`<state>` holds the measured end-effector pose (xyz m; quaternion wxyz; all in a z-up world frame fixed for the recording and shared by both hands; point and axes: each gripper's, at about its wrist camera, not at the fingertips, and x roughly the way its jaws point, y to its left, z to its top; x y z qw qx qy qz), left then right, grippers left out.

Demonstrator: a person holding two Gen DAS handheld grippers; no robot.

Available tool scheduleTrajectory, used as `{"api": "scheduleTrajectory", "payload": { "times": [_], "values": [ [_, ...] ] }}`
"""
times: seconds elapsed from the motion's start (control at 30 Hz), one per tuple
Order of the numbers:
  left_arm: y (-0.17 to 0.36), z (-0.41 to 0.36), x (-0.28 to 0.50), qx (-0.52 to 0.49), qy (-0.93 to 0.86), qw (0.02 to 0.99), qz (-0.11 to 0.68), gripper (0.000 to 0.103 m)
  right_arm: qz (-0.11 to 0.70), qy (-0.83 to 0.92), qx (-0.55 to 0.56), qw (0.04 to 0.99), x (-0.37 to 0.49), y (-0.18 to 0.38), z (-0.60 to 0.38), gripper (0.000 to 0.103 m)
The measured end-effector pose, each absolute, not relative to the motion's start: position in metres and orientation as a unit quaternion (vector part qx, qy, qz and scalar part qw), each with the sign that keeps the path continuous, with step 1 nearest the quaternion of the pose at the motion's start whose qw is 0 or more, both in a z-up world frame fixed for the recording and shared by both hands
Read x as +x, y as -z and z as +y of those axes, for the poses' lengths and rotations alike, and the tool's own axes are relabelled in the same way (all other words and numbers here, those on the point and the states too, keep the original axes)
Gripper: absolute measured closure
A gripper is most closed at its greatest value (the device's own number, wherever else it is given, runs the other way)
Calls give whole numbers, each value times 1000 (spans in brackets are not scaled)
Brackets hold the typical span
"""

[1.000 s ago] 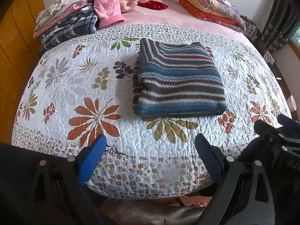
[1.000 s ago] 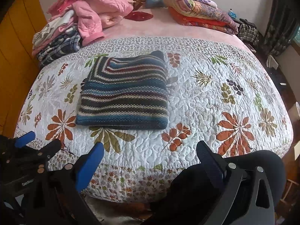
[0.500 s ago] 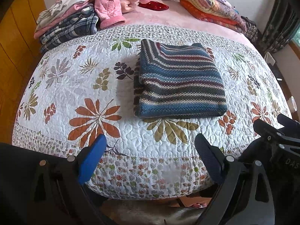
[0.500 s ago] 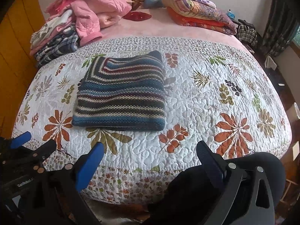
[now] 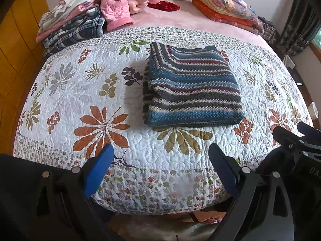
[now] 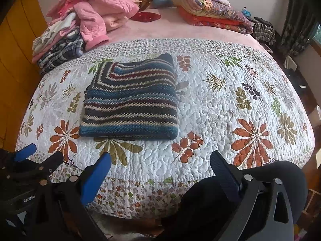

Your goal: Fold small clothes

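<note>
A striped knitted sweater in blue, maroon and cream lies folded into a neat rectangle on the floral quilt; the right wrist view shows the same sweater left of centre. My left gripper hangs open over the quilt's near edge, well short of the sweater, with nothing between its blue fingers. My right gripper is open too, held off the bed's front edge and empty. The right gripper's body shows at the lower right of the left wrist view, and the left gripper's blue fingertip shows at the lower left of the right wrist view.
A heap of pink jackets and plaid clothes sits at the back left of the bed. Folded colourful blankets lie at the back right. A yellow wooden wall borders the left side; dark curtains hang at the right.
Both grippers have drawn back slightly and stayed open; the folded sweater has not moved on the quilt.
</note>
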<state>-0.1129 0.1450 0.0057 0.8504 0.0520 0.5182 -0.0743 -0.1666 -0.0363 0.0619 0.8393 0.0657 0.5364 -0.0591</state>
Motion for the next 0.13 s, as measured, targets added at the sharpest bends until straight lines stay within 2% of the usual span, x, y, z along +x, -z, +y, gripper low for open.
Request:
{"api": "scheduleTrajectory", "payload": {
  "times": [0.13],
  "values": [
    [-6,144,-112,52,73,851,517,8,536,62,66,839,-166,-62,-37,4]
  ]
}}
